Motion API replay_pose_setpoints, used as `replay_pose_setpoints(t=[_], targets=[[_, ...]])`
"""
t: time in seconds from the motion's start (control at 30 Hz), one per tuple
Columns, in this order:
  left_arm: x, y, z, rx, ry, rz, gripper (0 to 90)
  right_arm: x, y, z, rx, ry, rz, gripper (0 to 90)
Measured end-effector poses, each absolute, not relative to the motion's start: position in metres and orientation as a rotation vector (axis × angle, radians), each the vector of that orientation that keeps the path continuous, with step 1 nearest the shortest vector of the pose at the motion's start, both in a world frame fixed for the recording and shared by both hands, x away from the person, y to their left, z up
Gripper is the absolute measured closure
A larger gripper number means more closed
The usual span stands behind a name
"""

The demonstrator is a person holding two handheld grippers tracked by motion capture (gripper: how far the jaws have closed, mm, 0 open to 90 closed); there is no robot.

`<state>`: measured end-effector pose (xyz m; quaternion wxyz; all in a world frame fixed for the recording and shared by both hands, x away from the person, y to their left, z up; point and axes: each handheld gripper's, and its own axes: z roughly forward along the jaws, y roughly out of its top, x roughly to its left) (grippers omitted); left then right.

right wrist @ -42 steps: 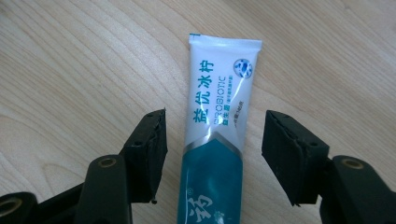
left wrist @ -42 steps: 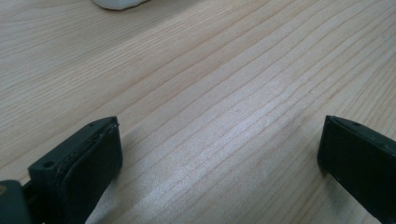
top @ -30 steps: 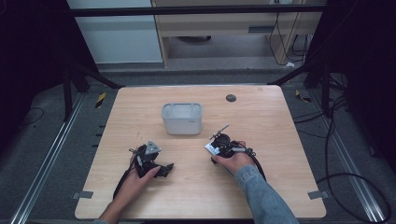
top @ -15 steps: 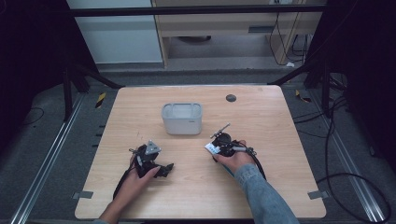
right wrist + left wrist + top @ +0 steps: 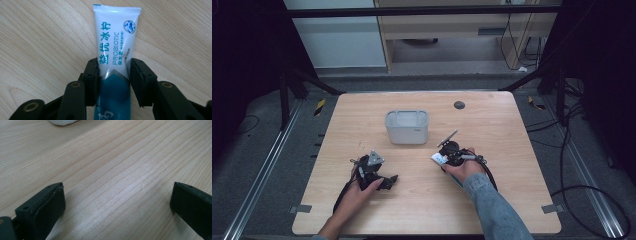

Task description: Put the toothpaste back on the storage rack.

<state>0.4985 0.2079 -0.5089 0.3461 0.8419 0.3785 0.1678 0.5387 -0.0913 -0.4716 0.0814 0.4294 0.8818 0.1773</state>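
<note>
A white and teal tube [image 5: 116, 37] with PROBIOTIC printed on it lies on the wooden table [image 5: 512, 140]. It sits between the jaws of my right gripper [image 5: 113, 67], which have just been closing, and both pads now touch its sides. From above, that right gripper [image 5: 441, 161] lies right of the table's middle with the tube's white end [image 5: 437, 158] sticking out to the left. My left gripper [image 5: 388, 181] rests low on the table at the front left. Its jaws stand wide open [image 5: 117, 195] over bare wood.
A grey rectangular bin [image 5: 407, 127] stands upright at the table's middle, behind both grippers; its pale base [image 5: 62, 122] edges the left gripper view. A small dark round disc [image 5: 459, 105] sits near the far edge. Cables trail from both grippers toward the front.
</note>
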Motion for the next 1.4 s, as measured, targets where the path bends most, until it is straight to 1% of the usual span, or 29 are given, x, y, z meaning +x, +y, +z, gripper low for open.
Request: replay_pose_setpoints(t=[0.43,0.6,0.83,1.17,1.4], targets=[[0.499,0.208,-0.509,2.184,0.982,0.435,0.0,0.537,-0.089,-0.471,1.27,2.616,0.503,68.2],[0.499,0.208,-0.509,2.186,0.983,0.435,0.0,0.535,-0.09,-0.469,1.27,2.596,0.512,73.2],[0.499,0.208,-0.509,2.186,0.983,0.435,0.0,0.533,-0.092,-0.466,1.294,2.585,0.546,78.0],[0.499,0.208,-0.509,2.185,0.983,0.434,0.0,0.533,-0.093,-0.464,1.301,2.581,0.562,79.6],[0.499,0.208,-0.509,2.186,0.981,0.434,0.0,0.535,-0.095,-0.454,1.276,2.577,0.569,79.9]])
